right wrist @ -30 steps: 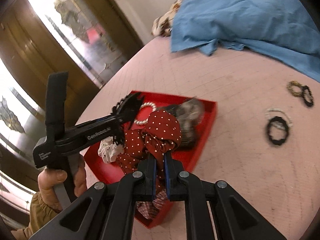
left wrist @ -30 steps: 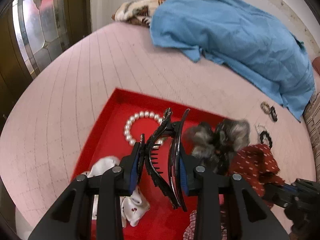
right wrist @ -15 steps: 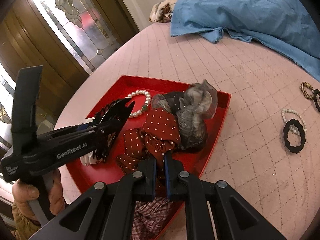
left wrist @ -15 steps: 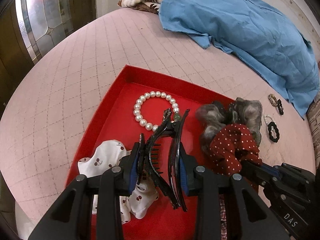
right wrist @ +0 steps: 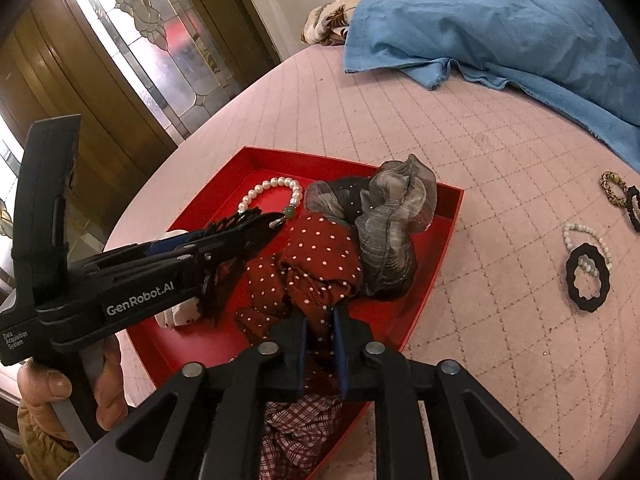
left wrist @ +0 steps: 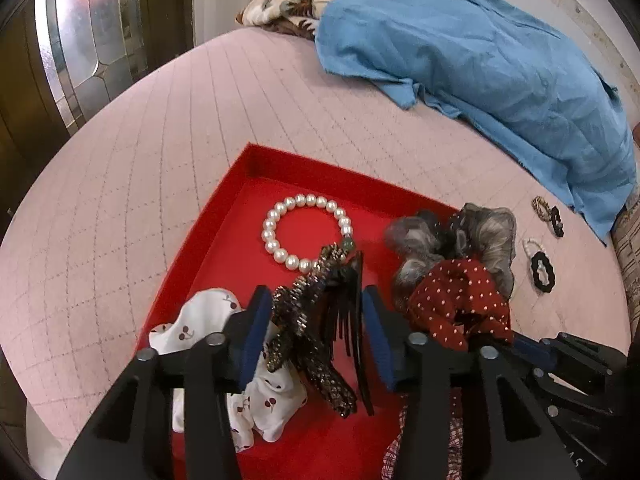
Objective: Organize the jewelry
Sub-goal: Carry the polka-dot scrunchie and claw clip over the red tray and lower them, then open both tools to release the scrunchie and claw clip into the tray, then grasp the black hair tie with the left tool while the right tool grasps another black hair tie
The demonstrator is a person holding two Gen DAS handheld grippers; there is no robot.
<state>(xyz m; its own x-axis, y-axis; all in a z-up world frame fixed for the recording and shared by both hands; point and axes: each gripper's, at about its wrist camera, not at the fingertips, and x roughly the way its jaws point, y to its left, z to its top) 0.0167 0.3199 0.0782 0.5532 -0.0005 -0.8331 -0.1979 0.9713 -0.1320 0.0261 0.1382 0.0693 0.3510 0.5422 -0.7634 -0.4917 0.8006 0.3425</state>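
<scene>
Both my grippers are over the red tray (left wrist: 240, 178), dropping hair pieces in

Left gripper (left wrist: 316, 334): jaws opening, the black claw clip (left wrist: 320, 320) sits between the blue pads but they've come off its sides, so it's released or nearly so. It lies tilted, teeth toward 5 o'clock, sequin side at 7, tip touching the pearl bracelet (left wrist: 306, 232) at 12 o'clock of it. The cherry-print scrunchie (left wrist: 208, 326) is at 9 o'clock of the clip, partly under my left finger

Right gripper (right wrist: 320, 330): jaws only just starting to open, pads still pinching the red polka-dot scrunchie (right wrist: 316, 264) in the tray, grey ruffled scrunchie (right wrist: 394, 216) touching it at 1 o'clock. Plaid fabric (right wrist: 298, 432) sits under the gripper at 6

Risks as I judge them:
- claw teeth could snag the cherry fabric or the bracelet string when I pull the left back, dragging either out of the tray
- polka-dot cloth may cling to the pads if I lift the right before it's fully open
- the grippers are close together; the left one's nose is at 9 o'clock of the right's fingers, a collision is easy on withdrawal

Still loose on the pink quilt (right wrist: 480, 160) at 3 o'clock of the tray: black scrunchie (right wrist: 588, 284), small bead bracelet (right wrist: 586, 240), two hair ties (right wrist: 622, 196)
</scene>
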